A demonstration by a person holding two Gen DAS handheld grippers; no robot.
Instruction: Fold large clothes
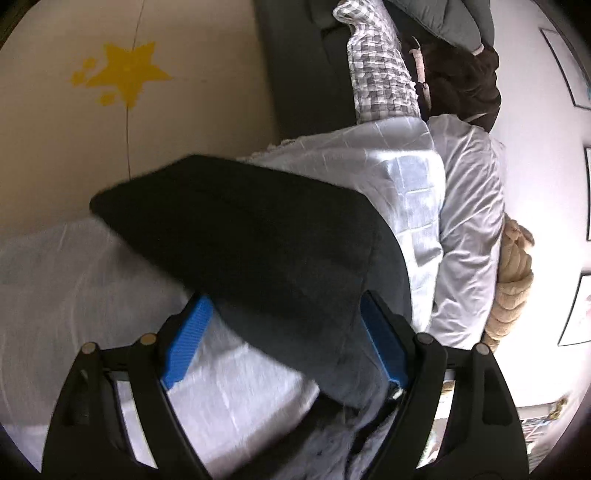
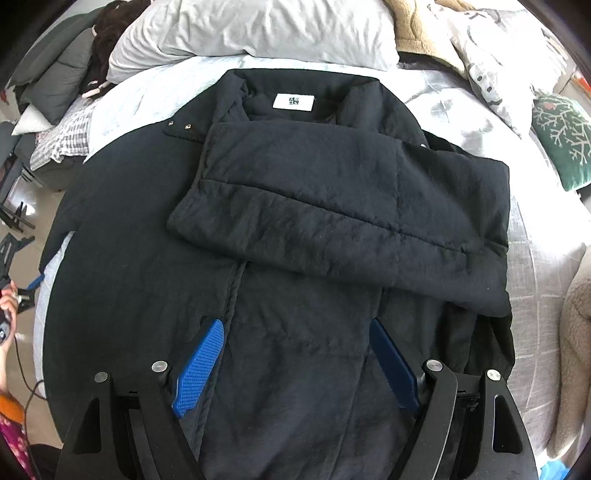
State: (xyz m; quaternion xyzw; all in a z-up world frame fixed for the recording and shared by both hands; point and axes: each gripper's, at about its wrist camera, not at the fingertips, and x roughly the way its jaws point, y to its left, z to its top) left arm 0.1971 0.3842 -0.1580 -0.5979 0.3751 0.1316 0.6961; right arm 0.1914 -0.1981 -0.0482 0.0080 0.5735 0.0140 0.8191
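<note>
A large black padded jacket (image 2: 295,229) lies spread on the pale bedspread (image 2: 535,236), collar with a white label (image 2: 294,102) at the far end. Its right sleeve (image 2: 351,206) is folded across the chest. My right gripper (image 2: 295,328) is open above the jacket's lower front, blue fingers (image 2: 201,365) apart. In the left wrist view, my left gripper (image 1: 284,306) has its blue fingers (image 1: 188,339) wide apart on either side of a black sleeve or edge part of the jacket (image 1: 251,243). I cannot tell whether it grips the cloth.
White pillows (image 2: 251,29), a beige fleece (image 2: 417,29), a green cushion (image 2: 565,140) and a checked cloth (image 2: 62,140) lie around the bed's far end. A pale floor with a yellow star (image 1: 125,74) lies beside the bed. A person's hand (image 2: 7,299) is at the left.
</note>
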